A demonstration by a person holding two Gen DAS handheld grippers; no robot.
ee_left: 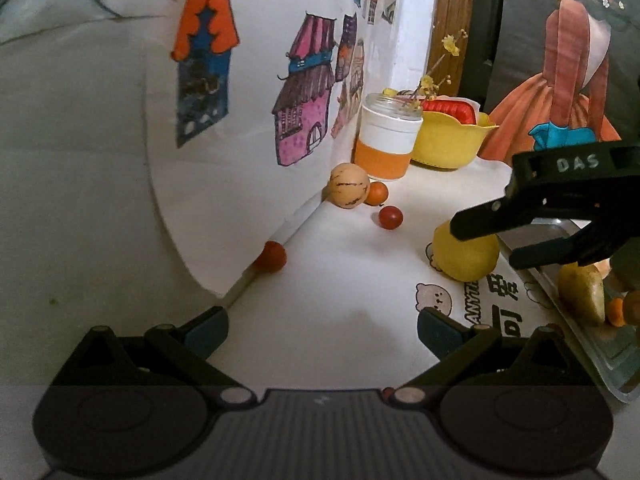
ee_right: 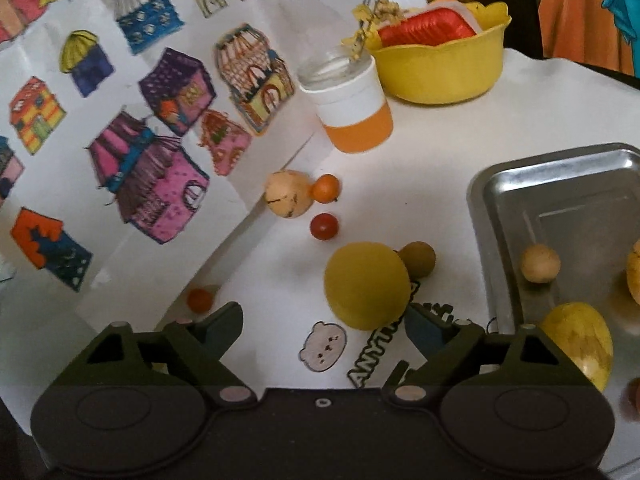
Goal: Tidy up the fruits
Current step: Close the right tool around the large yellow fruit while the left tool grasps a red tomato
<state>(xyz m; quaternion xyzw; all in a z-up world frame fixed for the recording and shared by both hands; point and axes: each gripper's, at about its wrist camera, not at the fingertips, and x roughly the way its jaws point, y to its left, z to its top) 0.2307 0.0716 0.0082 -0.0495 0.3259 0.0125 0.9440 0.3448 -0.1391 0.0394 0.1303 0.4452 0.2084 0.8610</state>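
White table (ee_right: 460, 128), right tool (ee_right: 322, 330) wide open, empty, over yellow fruit (ee_right: 366, 284)

Plain yellow round fruit (ee_right: 366, 285); pale beige fruit (ee_right: 287, 194) streaked with dark brown; one orange cherry tomato (ee_right: 325, 189) and one deep red cherry tomato (ee_right: 324, 226); small tan-brown fruit (ee_right: 417, 259). Silver-grey metal tray (ee_right: 560, 184); yellow scalloped bowl (ee_right: 440, 68) holding a ribbed red item; clear jar (ee_right: 352, 108) banded white over orange. White tablecloth (ee_right: 440, 152) printed with black lettering and a cartoon bear; white paper (ee_right: 120, 140) coloured with pink, purple, blue and orange houses.
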